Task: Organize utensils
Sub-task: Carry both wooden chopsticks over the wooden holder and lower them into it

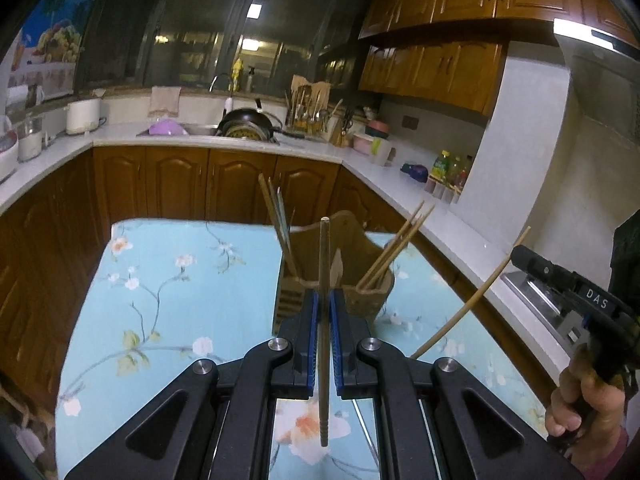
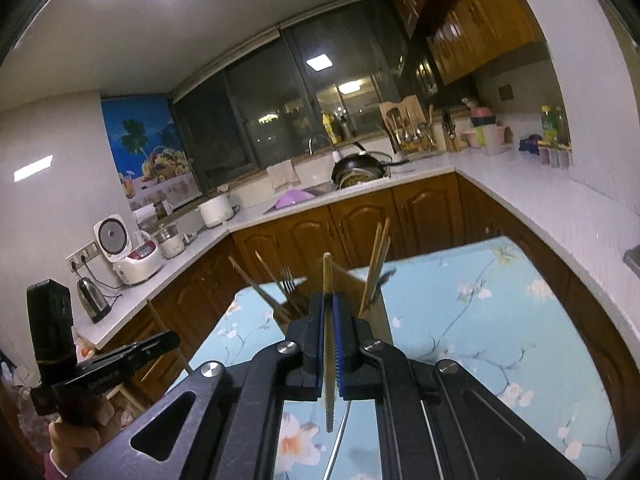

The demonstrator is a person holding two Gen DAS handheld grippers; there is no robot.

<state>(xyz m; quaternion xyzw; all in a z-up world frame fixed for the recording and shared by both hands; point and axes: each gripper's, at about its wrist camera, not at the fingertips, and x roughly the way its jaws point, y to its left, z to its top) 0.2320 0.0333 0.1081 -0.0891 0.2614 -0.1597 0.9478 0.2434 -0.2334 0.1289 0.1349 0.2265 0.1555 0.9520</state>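
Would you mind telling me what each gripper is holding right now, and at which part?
Each holds one chopstick. The left gripper clamps a darker chopstick around mid-length, upright. The right gripper clamps a paler chopstick similarly, grooved tip hanging below.

Wooden holder (image 1: 340,264) with leaning chopsticks (image 1: 394,248) ahead, open tablecloth (image 1: 180,288) left
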